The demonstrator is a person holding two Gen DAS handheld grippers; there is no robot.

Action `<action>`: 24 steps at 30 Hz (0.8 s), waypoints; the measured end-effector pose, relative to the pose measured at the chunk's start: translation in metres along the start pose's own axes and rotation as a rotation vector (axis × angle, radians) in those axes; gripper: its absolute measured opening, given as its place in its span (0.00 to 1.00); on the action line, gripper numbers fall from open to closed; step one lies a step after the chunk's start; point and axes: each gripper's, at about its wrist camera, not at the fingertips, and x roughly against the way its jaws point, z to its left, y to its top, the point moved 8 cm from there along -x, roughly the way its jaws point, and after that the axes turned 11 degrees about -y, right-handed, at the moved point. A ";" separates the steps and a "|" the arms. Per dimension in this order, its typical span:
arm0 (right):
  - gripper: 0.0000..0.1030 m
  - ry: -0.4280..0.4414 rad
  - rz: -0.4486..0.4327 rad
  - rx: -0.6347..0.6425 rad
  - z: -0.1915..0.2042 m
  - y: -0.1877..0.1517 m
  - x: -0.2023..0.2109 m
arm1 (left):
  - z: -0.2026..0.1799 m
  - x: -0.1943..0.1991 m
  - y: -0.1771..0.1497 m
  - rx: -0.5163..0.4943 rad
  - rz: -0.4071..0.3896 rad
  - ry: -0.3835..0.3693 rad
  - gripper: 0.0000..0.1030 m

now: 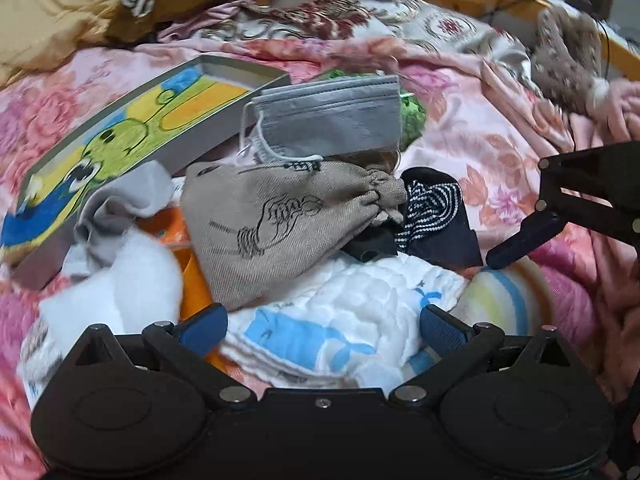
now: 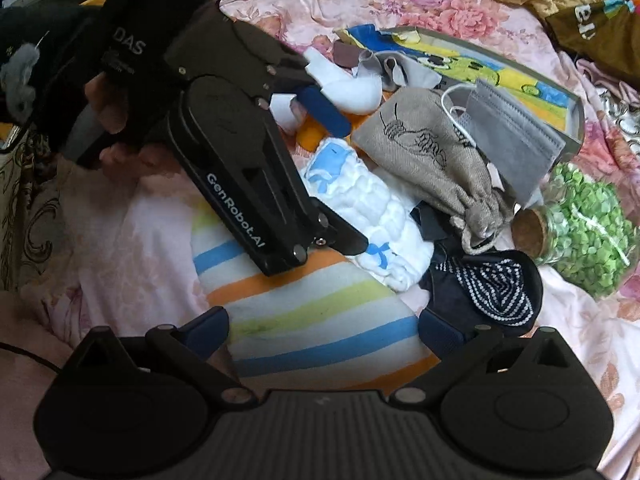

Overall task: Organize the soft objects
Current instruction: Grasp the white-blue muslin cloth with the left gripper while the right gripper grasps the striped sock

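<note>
A heap of soft things lies on a pink flowered bedspread [image 1: 480,128]. My left gripper [image 1: 322,328] is open, its blue pads on either side of a white quilted cloth with blue whales [image 1: 352,300]. The right wrist view shows that gripper [image 2: 348,184], held by a hand, straddling the same cloth [image 2: 380,204]. My right gripper [image 2: 324,330] is open over a pastel striped cloth [image 2: 312,304], nothing between its fingers. Behind lie a beige drawstring pouch [image 1: 280,224], a grey face mask [image 1: 328,120], a dark striped sock [image 1: 432,204] and white and grey socks [image 1: 120,248].
A shallow tin with a cartoon print [image 1: 120,136] rests at the back left of the heap. A corked jar of green bits [image 2: 580,232] lies to the right. A brown plush toy [image 1: 568,56] and a yellow quilt [image 1: 52,12] sit further back.
</note>
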 end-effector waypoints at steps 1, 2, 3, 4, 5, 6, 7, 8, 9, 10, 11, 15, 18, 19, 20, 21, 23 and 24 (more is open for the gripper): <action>1.00 0.002 0.004 0.001 0.000 0.000 -0.002 | 0.000 -0.002 0.002 -0.017 0.010 -0.006 0.99; 1.00 0.002 0.008 0.001 0.000 0.001 -0.004 | 0.000 -0.005 0.003 -0.032 0.024 -0.012 0.99; 1.00 0.005 0.011 0.000 -0.001 0.000 -0.007 | 0.000 -0.007 0.003 -0.044 0.039 -0.016 0.99; 1.00 0.009 0.010 -0.003 0.000 0.001 -0.008 | -0.001 -0.011 0.004 -0.059 0.056 -0.019 0.99; 1.00 0.015 0.013 -0.007 0.000 -0.001 -0.008 | -0.001 -0.014 0.005 -0.072 0.068 -0.018 0.99; 1.00 0.021 0.016 -0.011 0.000 -0.001 -0.010 | -0.001 -0.016 0.005 -0.081 0.076 -0.018 0.99; 1.00 0.026 0.020 -0.012 0.000 -0.002 -0.010 | -0.001 -0.018 0.005 -0.081 0.086 -0.024 0.99; 1.00 0.030 0.019 -0.008 0.000 -0.002 -0.010 | 0.000 -0.022 0.005 -0.066 0.103 -0.037 0.99; 1.00 0.029 0.015 -0.002 0.000 -0.003 -0.009 | 0.002 -0.024 0.004 -0.048 0.119 -0.048 0.99; 1.00 0.027 0.013 0.003 0.001 -0.003 -0.009 | 0.004 -0.026 0.003 -0.037 0.130 -0.056 0.99; 1.00 0.026 0.014 0.008 0.002 -0.003 -0.009 | 0.004 -0.025 0.002 -0.035 0.135 -0.059 0.99; 0.93 0.002 0.043 0.043 0.008 -0.005 -0.013 | 0.002 -0.028 -0.001 -0.050 0.176 -0.053 0.99; 0.90 -0.022 0.049 0.061 0.009 -0.007 -0.013 | 0.004 -0.034 -0.004 -0.036 0.224 -0.034 0.99; 0.89 -0.026 0.050 0.061 0.008 -0.007 -0.012 | 0.005 -0.035 -0.004 -0.018 0.234 -0.029 0.99; 0.87 -0.027 0.049 0.060 0.007 -0.008 -0.011 | 0.006 -0.035 -0.004 -0.003 0.241 -0.026 0.99; 0.84 -0.031 0.047 0.055 0.005 -0.008 -0.010 | 0.007 -0.034 -0.004 0.006 0.245 -0.024 0.99; 0.80 -0.037 0.045 0.042 0.002 -0.009 -0.008 | 0.006 -0.032 -0.004 0.010 0.240 -0.026 0.96; 0.76 -0.036 0.044 0.036 0.005 -0.009 -0.007 | 0.005 -0.030 -0.005 0.006 0.236 -0.026 0.93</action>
